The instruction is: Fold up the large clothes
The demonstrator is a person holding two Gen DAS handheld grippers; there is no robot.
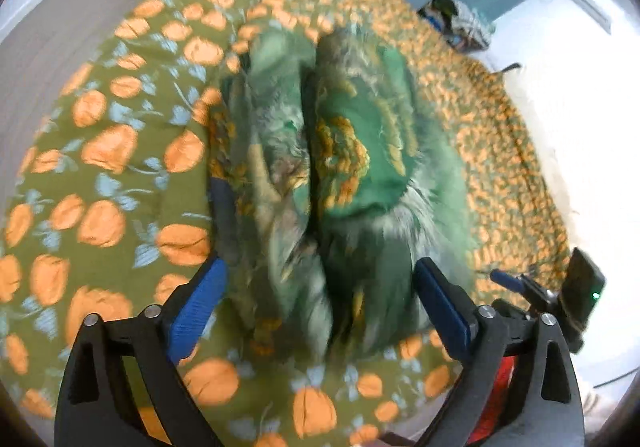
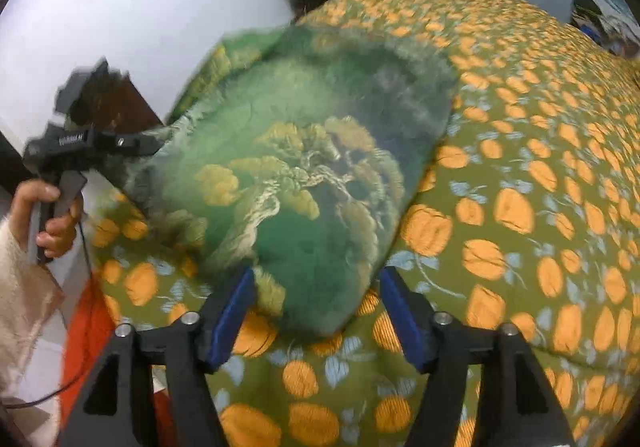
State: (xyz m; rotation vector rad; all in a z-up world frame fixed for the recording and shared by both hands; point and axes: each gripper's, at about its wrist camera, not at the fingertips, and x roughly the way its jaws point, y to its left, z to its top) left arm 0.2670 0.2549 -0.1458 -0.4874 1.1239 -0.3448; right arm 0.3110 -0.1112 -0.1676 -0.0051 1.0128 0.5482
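Blue-padded jaws of both grippers stand apart around a green furry garment on the bed.

Left gripper (image 1: 320, 303): pitched steeply down, jaws wide, pads clear of the cloth; the green garment (image 1: 328, 151) lies bunched in two lobes between and beyond them, a dark crease down its middle. Right gripper (image 2: 316, 307): also angled down, jaws parted, the garment's near rounded end between the pads with a gap on the right side; contact on the left pad cannot be told through blur. Garment rests on the bedspread (image 2: 520, 207), olive with orange fruit print. Left of the garment in the right wrist view, a hand (image 2: 48, 215) in a cream sleeve (image 2: 24, 287) grips the other gripper's handle, thumb on top, fingers curled.
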